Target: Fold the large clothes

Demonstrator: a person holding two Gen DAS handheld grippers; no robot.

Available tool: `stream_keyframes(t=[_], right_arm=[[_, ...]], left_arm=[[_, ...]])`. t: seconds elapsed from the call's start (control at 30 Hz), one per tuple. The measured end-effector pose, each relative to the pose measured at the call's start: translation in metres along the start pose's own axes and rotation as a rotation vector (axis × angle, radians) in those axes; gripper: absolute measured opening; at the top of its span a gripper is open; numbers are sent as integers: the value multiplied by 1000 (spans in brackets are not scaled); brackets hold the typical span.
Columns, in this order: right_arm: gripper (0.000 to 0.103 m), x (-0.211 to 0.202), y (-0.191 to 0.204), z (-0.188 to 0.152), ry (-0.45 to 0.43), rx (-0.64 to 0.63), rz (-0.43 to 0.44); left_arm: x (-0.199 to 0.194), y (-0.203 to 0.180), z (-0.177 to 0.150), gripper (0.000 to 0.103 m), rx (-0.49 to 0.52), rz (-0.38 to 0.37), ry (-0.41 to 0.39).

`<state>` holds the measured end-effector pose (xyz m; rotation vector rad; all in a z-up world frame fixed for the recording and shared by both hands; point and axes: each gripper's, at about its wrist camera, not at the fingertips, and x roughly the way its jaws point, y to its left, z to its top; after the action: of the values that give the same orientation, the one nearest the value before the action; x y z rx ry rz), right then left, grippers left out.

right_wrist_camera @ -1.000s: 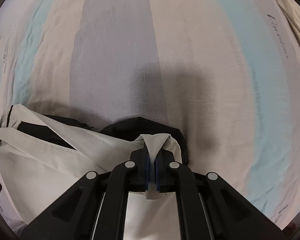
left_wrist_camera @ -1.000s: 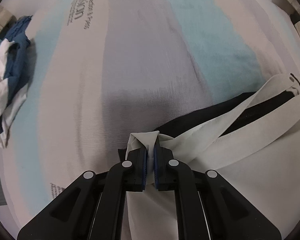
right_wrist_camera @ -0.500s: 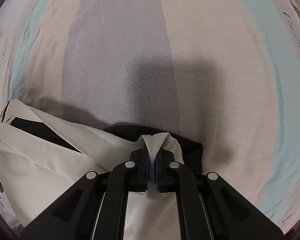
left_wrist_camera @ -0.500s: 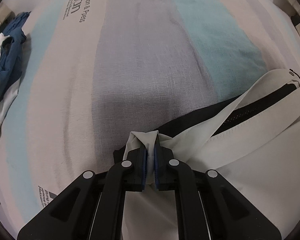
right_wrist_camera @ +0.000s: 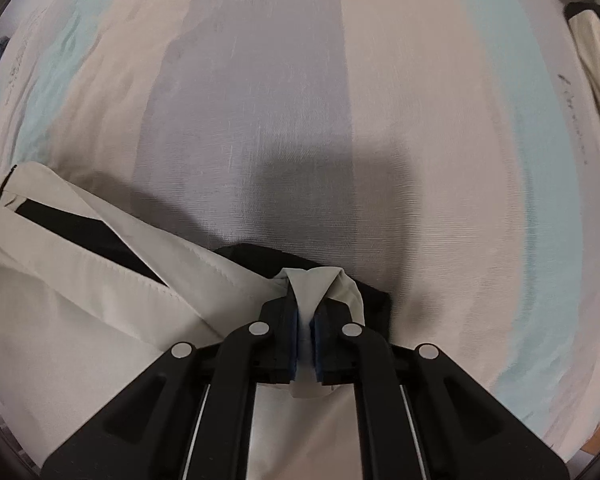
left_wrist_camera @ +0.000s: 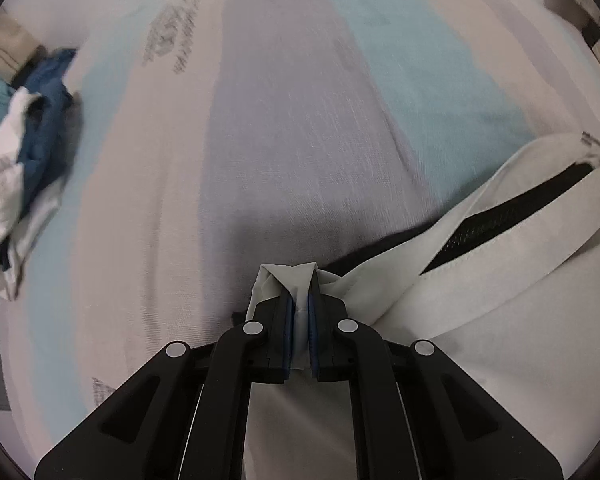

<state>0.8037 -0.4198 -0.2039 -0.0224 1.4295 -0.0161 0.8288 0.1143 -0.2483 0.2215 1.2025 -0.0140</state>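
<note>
A large cream garment (left_wrist_camera: 500,320) with a black mesh lining lies over a striped sheet (left_wrist_camera: 300,140). My left gripper (left_wrist_camera: 300,312) is shut on a bunched cream corner of it, low over the sheet. The garment spreads to the right of that gripper, with a black strip showing. My right gripper (right_wrist_camera: 306,328) is shut on another cream corner of the same garment (right_wrist_camera: 80,320), which spreads to its left. Black lining shows just past the right fingers (right_wrist_camera: 332,320).
The sheet (right_wrist_camera: 280,100) has grey, beige and light blue stripes with printed text. A crumpled blue and white pile of clothes (left_wrist_camera: 16,168) lies at the far left. Another cream garment (right_wrist_camera: 596,56) lies at the far right edge.
Both grippers keep their hold on the garment corners. The views have pulled back from the sheet, and more of it shows ahead. The frames are now blurred by motion.
</note>
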Motion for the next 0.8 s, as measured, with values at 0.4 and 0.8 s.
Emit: stream_keyframes(t=[0.4,0.8], right_arm=[[79,-68,-52,-6,-148,124,167],[88,-152,35,-78,-225,-13,224]], left_arm=[[-72,20,6,68,-100,9,-66],[-144,6,-14,97,-213,-187,-45]])
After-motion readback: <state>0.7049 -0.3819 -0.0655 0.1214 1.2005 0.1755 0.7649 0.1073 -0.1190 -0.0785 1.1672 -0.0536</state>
